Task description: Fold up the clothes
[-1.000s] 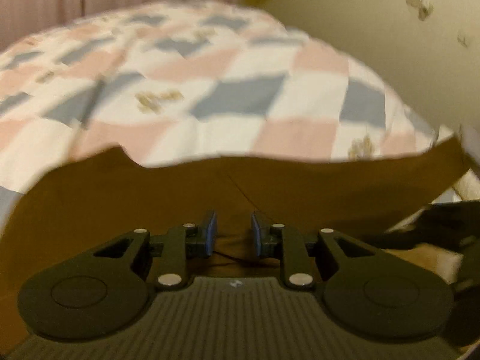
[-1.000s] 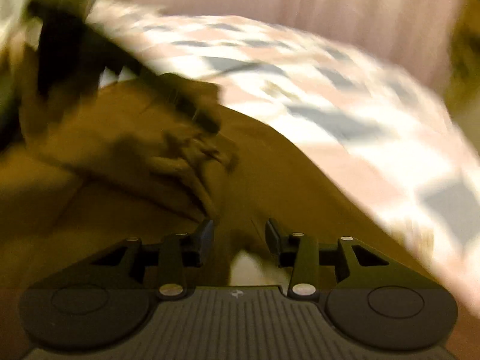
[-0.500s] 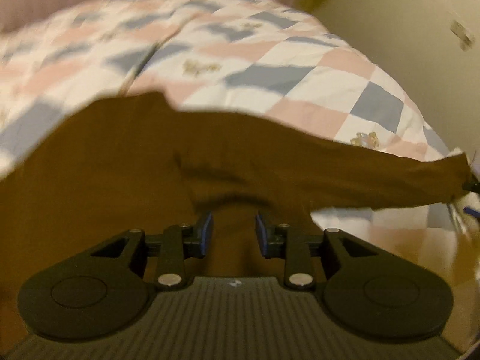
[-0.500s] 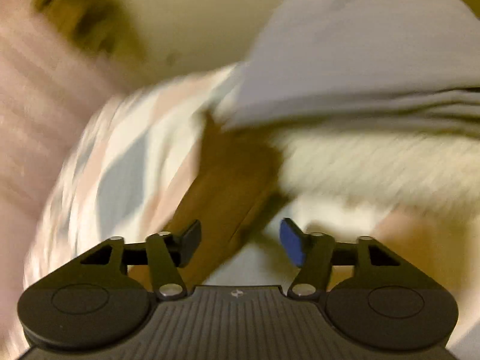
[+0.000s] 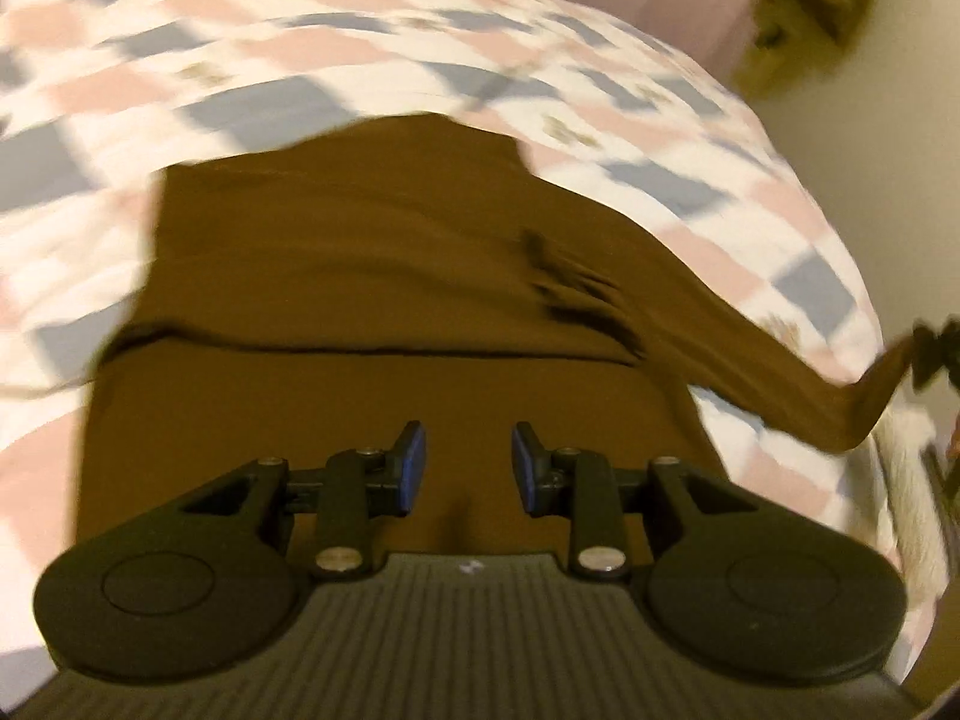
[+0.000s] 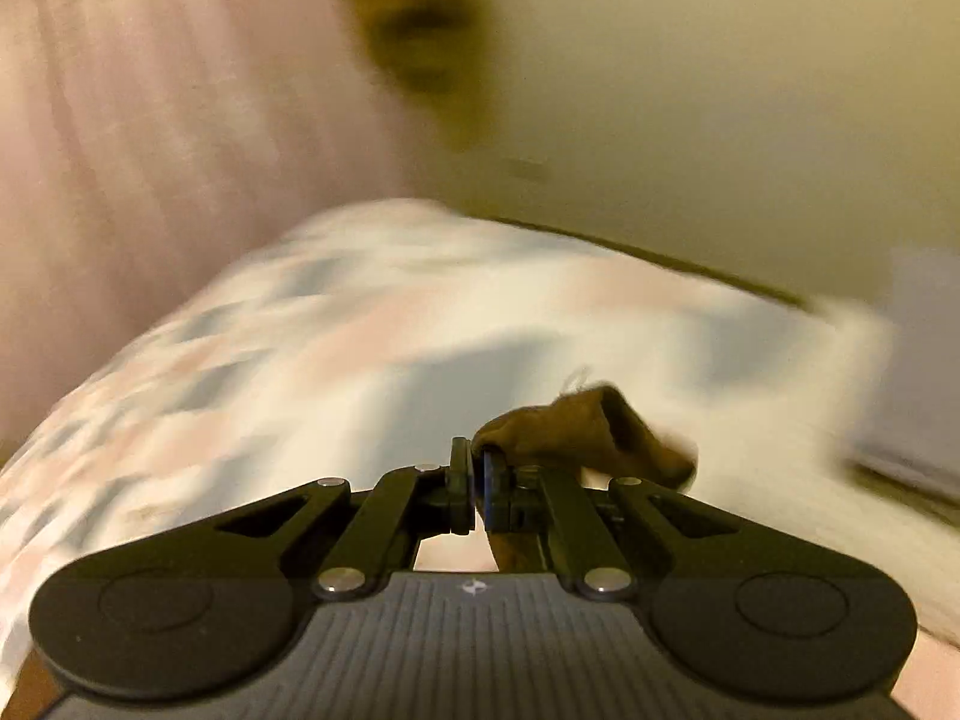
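Since the earlier frames, the brown garment (image 5: 384,276) had gone from hanging bunched in front of the left tongs (image 5: 468,468) to lying spread on the checked bed cover (image 5: 300,48), and the right tongs (image 6: 477,486) had swung away from it and closed on one end of it.

Going left to right in the left wrist view: the garment's body lay flat on the bed with a fold line running across it, the nearer layer reaching under the left tongs. Those tongs stood spread, blue pads apart, with nothing between them, hovering just over the cloth. Further right, a cluster of dark wrinkles marked where the fabric was being drawn, and a long strip of it stretched off toward the bed's right edge, lifted clear of the cover.

In the right wrist view the right tongs were pressed together on that brown end, a wad of cloth bulging beside the pads.

My judgement: the pull looked hard enough to drag the folded body askew, since nothing pinned it down. The pinch also seemed shallow, so the end could slip free.
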